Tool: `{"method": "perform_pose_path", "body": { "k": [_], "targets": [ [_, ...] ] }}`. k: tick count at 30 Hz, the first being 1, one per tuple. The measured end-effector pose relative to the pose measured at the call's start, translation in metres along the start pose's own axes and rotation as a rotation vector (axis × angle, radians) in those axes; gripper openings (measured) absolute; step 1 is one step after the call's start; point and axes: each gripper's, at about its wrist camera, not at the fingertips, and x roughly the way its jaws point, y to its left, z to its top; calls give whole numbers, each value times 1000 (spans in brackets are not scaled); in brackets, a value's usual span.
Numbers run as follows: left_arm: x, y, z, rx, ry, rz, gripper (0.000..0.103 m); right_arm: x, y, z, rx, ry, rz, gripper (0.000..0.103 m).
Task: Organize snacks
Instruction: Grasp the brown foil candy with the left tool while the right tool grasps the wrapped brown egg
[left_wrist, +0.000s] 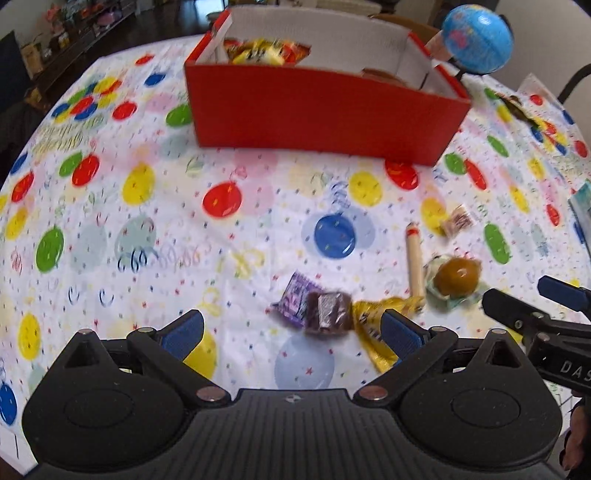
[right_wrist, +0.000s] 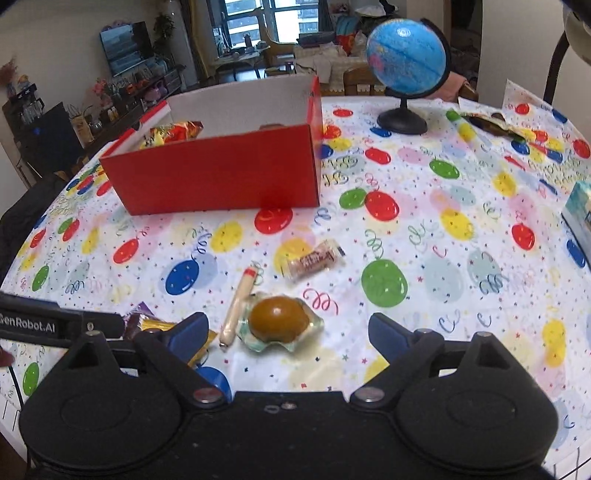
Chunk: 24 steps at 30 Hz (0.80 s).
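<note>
On left claw (right_wrist: 59, 325): "GenRobot.AI" | right claw (right_wrist: 288, 332): "DAS…" | both gape wide, empty | wrappers blurred

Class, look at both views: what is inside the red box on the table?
Inside the red box, yellow and orange snack packets are piled at one end, and something brown peeks up at the other. The front wall hides the box floor and whatever lies lower.

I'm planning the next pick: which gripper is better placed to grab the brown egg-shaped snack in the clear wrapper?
Right. The right gripper has open jaws with the brown egg snack between them. The left gripper frames the brown chocolate instead.
</note>
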Motion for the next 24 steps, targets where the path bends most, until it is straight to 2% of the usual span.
{"method": "perform_pose_path", "body": {
  "k": [2, 4, 5, 12, 16, 18, 20, 24],
  "targets": [
    [6, 1, -2, -9, 12, 9, 103, 5, 0, -1, 3, 7, -1, 93],
    [9, 1, -3, -8, 15, 20, 103, 10, 0, -1, 4, 16, 2, 85],
    [10, 1, -3, -9, 15, 21, 103, 13, 0, -1, 4, 21, 4, 84],
    [14, -8, -6, 40, -5, 29, 101, 30, 3, 2, -10, 30, 5, 84],
    [14, -11, -6, 63, -25, 28, 95, 40, 3, 4, -10, 41, 7, 83],
    [16, -12, -7, 68, -25, 22, 89, 44, 4, 4, -10, 47, 7, 82],
    [17, -13, -8, 75, -23, 16, 79, 48, 5, 5, -12, 51, 10, 82],
    [18, -17, -10, 89, -35, 9, 74, 55, 8, 5, -19, 61, 10, 82]
  ]
}}
